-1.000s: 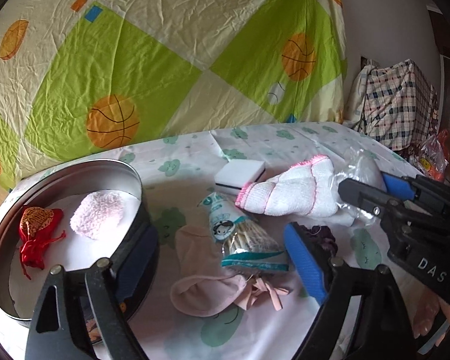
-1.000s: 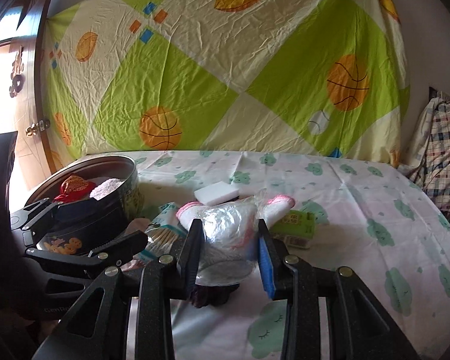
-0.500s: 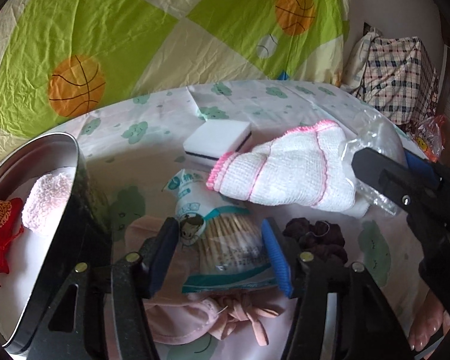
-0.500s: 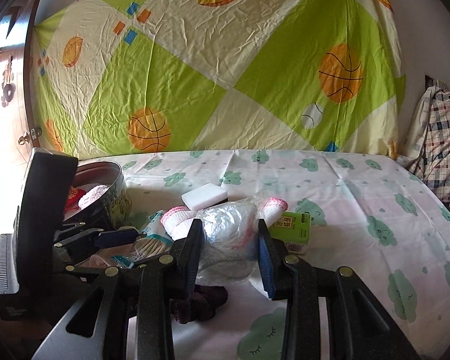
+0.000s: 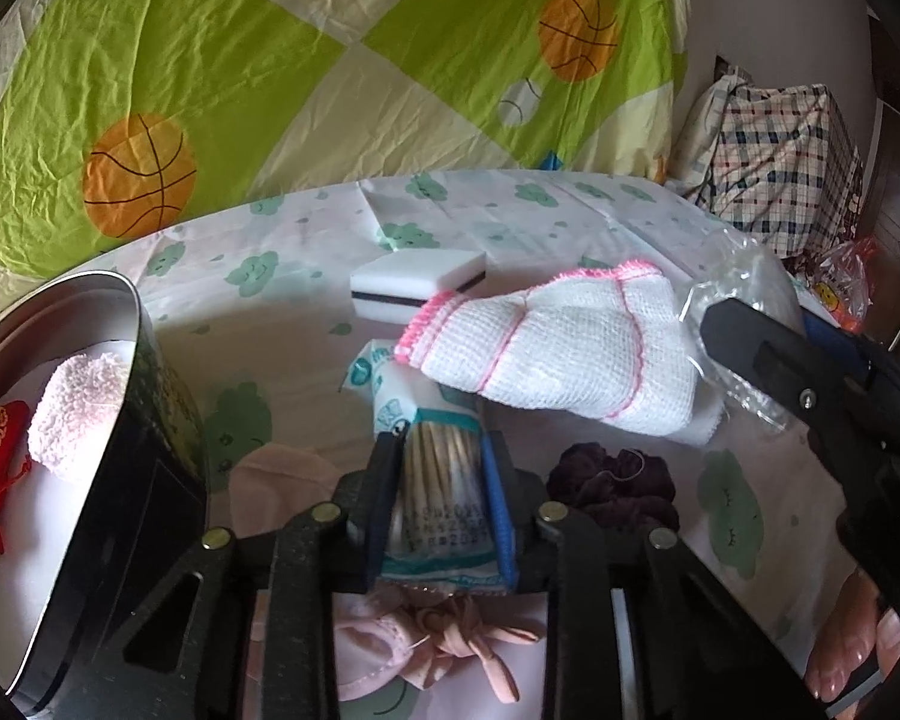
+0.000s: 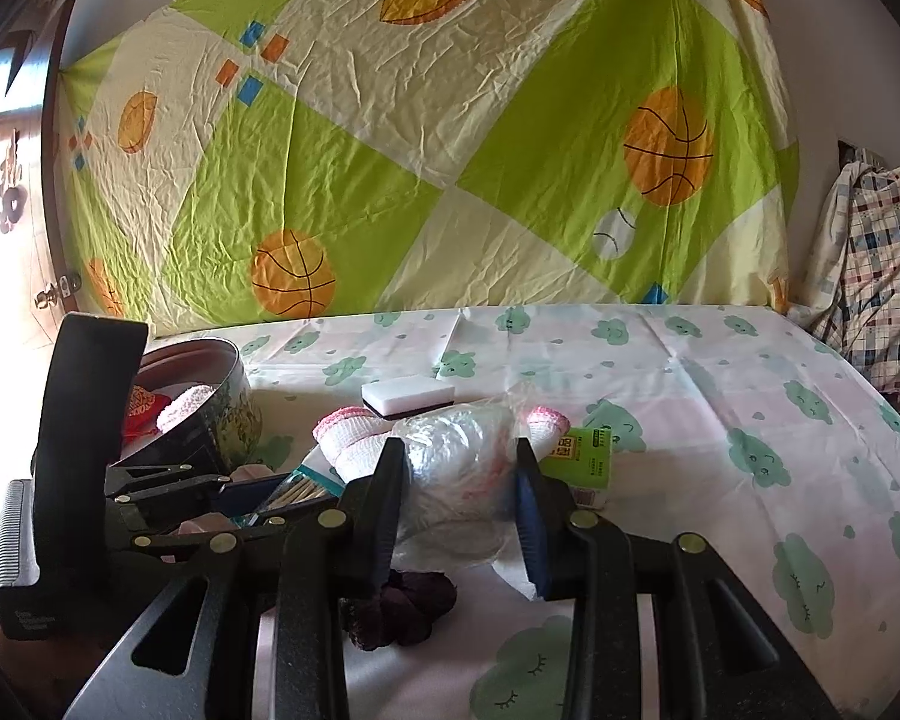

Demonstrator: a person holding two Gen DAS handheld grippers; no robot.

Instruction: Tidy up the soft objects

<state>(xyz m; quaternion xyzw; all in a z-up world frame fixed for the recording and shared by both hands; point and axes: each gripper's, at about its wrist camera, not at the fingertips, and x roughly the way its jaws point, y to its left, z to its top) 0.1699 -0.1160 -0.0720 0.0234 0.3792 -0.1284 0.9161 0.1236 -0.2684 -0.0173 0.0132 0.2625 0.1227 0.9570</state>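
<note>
The left gripper (image 5: 441,486) is closing its jaws, now narrow, on the packet of cotton swabs (image 5: 438,480), and the pads press its clear wrap on both sides. The packet lies on the cloud-print sheet (image 5: 306,324), beside the round tin (image 5: 120,420) and over a pink fabric piece (image 5: 426,648). The right gripper (image 6: 459,480) stands partly apart, clamped on a crinkled clear plastic bag (image 6: 456,462) holding something white. A white knitted cloth with pink edging (image 5: 564,354) lies just behind the packet.
</note>
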